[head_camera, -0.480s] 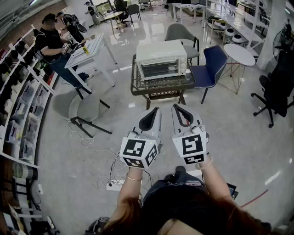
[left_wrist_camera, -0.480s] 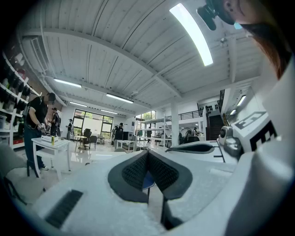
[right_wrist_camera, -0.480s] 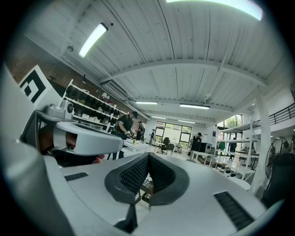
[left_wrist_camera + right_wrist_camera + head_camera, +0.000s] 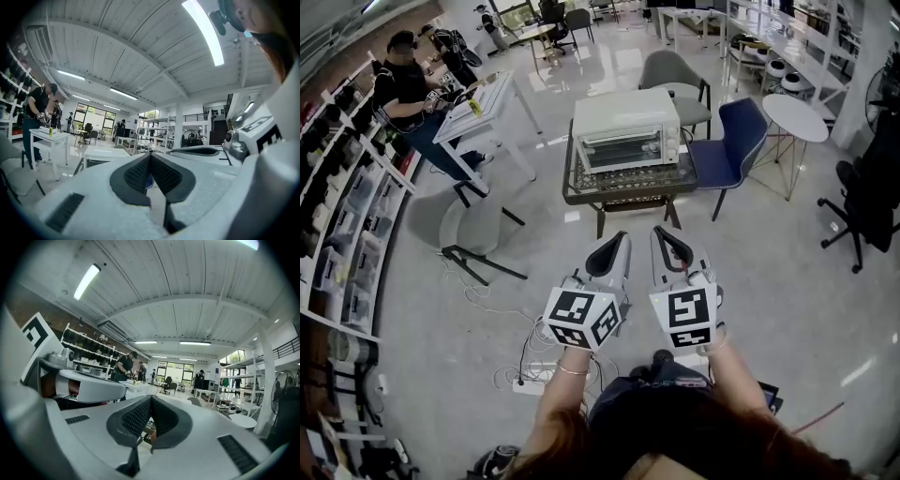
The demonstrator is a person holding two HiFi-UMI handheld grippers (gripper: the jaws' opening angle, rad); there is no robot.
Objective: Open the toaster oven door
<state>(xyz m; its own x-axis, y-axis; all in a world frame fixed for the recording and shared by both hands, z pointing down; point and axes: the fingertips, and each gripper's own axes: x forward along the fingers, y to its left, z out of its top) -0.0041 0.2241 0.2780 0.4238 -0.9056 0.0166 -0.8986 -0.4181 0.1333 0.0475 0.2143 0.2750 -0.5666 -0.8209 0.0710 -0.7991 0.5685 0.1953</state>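
Head view: left tongs (image 4: 616,241) and right tongs (image 4: 664,235) pinched shut, empty, level and side by side. They're lined up on the oven (image 4: 626,112), well ahead on its surface (image 4: 581,194), door (image 4: 623,150) closed. Looks like an approach.

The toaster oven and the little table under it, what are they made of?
Toaster oven: looks like cream painted metal, smooth, with a see-through door, probably glass. Table: seemingly a dark frame under a glossy, perhaps glass, top; too small to be sure.
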